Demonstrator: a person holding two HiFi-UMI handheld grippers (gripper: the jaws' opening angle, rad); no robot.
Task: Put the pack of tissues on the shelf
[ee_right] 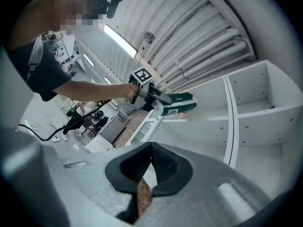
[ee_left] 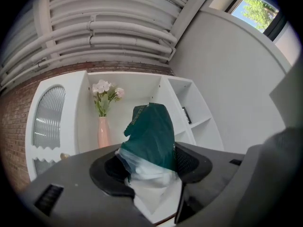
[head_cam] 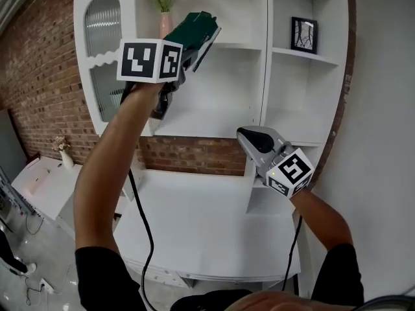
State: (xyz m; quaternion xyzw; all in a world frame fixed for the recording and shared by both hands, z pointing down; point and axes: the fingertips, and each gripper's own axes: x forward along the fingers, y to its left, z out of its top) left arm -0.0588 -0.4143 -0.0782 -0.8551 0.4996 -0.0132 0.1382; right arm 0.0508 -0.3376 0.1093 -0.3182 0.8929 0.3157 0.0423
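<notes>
White shelving spans the upper frame, rough brick wall at left, smooth white counter below. At upper centre the left hand-held gripper clamps the soft dark-green pack of tissues, just right of a slim pink vase on the shelf. The right hand-held gripper, lower right, is closed and empty.

dark green tissue pack, white shelf (red brick wall)
</notes>
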